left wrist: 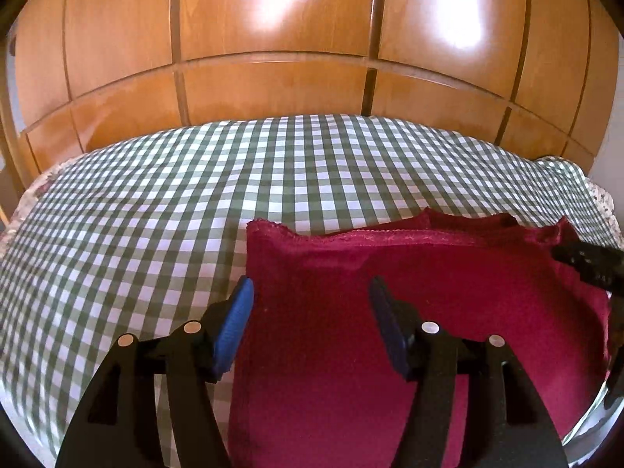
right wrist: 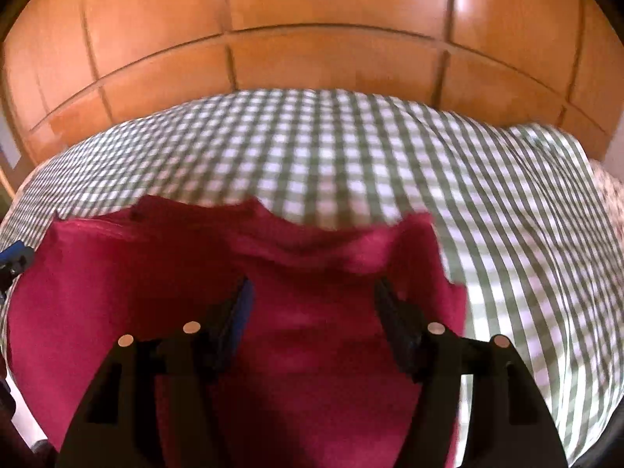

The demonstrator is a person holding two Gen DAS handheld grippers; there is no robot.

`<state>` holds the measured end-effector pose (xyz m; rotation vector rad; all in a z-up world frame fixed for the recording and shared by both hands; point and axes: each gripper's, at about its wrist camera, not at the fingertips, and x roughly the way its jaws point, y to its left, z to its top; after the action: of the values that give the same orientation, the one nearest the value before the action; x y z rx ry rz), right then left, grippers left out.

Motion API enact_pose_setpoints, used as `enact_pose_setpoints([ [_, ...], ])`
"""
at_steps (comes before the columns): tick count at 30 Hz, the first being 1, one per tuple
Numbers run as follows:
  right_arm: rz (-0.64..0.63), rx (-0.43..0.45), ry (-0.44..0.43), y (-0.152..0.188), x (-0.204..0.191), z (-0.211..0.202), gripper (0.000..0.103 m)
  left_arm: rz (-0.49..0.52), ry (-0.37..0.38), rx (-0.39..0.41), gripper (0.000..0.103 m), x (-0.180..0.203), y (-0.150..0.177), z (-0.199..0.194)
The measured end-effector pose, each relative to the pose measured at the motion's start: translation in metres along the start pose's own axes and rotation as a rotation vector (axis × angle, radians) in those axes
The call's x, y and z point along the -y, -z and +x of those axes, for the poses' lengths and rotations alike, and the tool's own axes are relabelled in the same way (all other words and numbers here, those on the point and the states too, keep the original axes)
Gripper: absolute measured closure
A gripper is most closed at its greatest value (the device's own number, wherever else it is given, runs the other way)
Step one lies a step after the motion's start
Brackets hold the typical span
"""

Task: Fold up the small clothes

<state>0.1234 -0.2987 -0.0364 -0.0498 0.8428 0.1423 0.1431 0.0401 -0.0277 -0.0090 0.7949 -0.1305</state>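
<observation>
1 red cloth (left wrist: 390, 312) on check sheet (left wrist: 156, 202); 2 grippers, jaws apart.

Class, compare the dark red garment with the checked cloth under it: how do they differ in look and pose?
1. The garment is plain dark red; the checked cloth is green and white.
2. The garment covers only a part of the bed near the cameras; the checked cloth spreads far wider.
3. The garment's far edge is rumpled; the checked cloth lies smoother.
Both are fabric, lying spread out.
</observation>
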Motion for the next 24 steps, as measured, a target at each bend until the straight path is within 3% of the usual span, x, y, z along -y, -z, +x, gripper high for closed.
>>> enact_pose_setpoints([
  [4,-0.104,-0.032,-0.010,-0.003,-0.026,0.020,0.041,0.007,0.001,-0.007,0.039,0.000,0.000,0.001],
  [5,-0.122,-0.053,-0.009,-0.002,-0.031,0.027,0.045,0.009,0.001,-0.007,0.033,0.001,0.000,0.001],
  [6,-0.138,-0.089,-0.010,0.000,-0.035,0.037,0.059,0.010,0.000,0.000,0.028,0.001,0.001,0.000],
  [8,-0.150,-0.107,0.000,0.006,-0.038,0.045,0.070,0.019,0.002,0.004,0.028,0.003,0.000,0.000],
  [15,-0.135,-0.092,0.002,0.014,-0.032,0.045,0.092,0.057,0.034,-0.010,0.028,0.013,-0.004,0.008],
  [18,-0.128,-0.086,-0.001,0.014,-0.030,0.042,0.096,0.105,0.052,-0.019,0.039,0.024,-0.007,0.015],
  [19,-0.131,-0.082,0.000,0.013,-0.031,0.041,0.097,0.122,0.059,-0.033,0.047,0.028,-0.007,0.019],
  [21,-0.132,-0.072,0.003,0.014,-0.033,0.040,0.099,0.150,0.083,-0.083,0.067,0.036,-0.006,0.031],
  [22,-0.131,-0.065,0.005,0.013,-0.033,0.038,0.099,0.160,0.094,-0.108,0.085,0.040,-0.004,0.038],
  [23,-0.129,-0.056,0.006,0.013,-0.033,0.036,0.099,0.173,0.107,-0.128,0.098,0.044,-0.002,0.045],
  [24,-0.127,-0.045,0.006,0.012,-0.032,0.034,0.100,0.181,0.105,-0.121,0.103,0.046,-0.001,0.047],
])
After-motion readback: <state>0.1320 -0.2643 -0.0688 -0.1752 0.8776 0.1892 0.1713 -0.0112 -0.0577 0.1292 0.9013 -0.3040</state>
